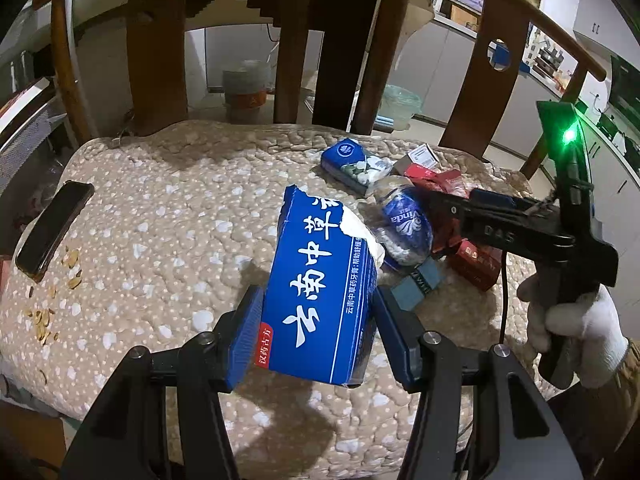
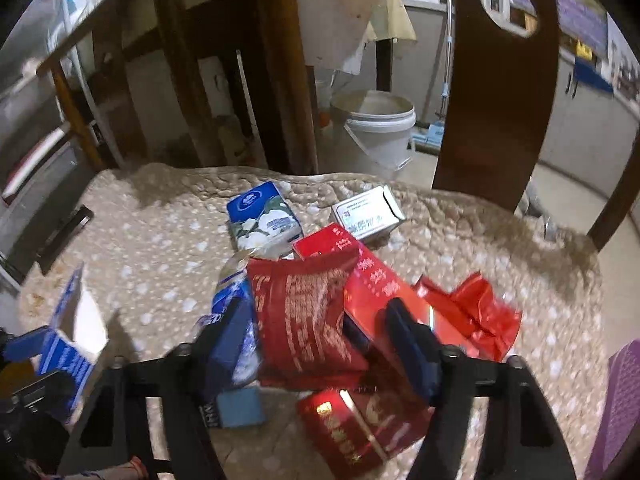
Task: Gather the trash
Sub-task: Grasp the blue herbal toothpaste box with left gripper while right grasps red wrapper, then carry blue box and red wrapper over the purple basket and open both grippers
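Clamped in the left gripper (image 1: 316,332), the torn blue box (image 1: 320,300) is hanging over the cushion (image 1: 160,220), while at two o'clock the right gripper (image 2: 320,344) is closing around a red packet (image 2: 304,320) that is risking slipping from the loose pile.

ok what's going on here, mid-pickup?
A person is clearing packaging off a cushioned chair seat. The left gripper is clamped on a torn blue toothpaste box, lifted clear. The right gripper is in the heap, jaws around a dark red packet; motion blur leaves its grip unclear. A phone lies apart.
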